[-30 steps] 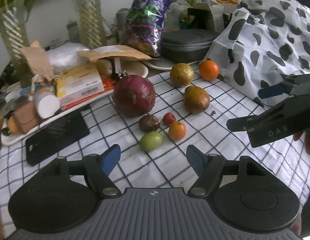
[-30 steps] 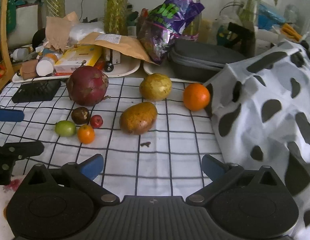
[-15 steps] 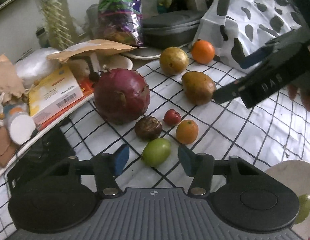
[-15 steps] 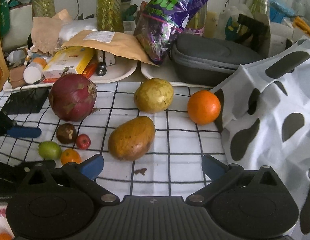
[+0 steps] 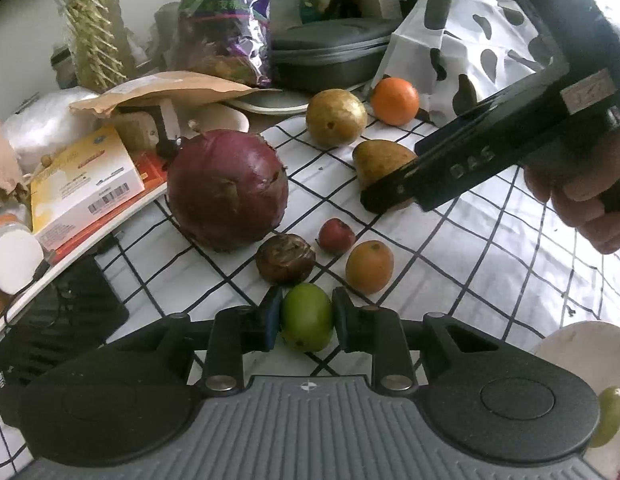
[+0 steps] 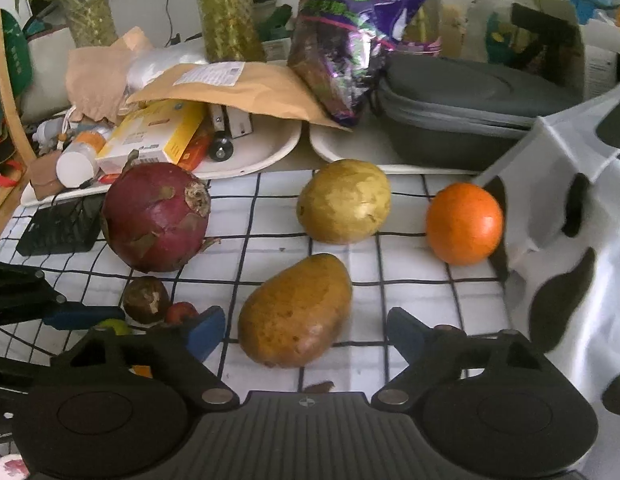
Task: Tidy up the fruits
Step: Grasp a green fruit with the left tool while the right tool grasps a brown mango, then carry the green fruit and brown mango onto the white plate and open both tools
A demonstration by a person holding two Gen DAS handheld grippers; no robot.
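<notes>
Checked tablecloth with fruit

A white, black-gridded tablecloth (image 6: 410,300) carries a large red fruit (image 6: 156,216) at left, a mango (image 6: 296,312) near centre, a yellow round fruit (image 6: 344,202) behind it, an orange (image 6: 464,224) at right, and small fruits near left.

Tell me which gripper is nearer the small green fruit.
Left. The left gripper has its fingers on both sides of the small green fruit. The right gripper is open around the mango, farther back on the checked cloth.
</notes>
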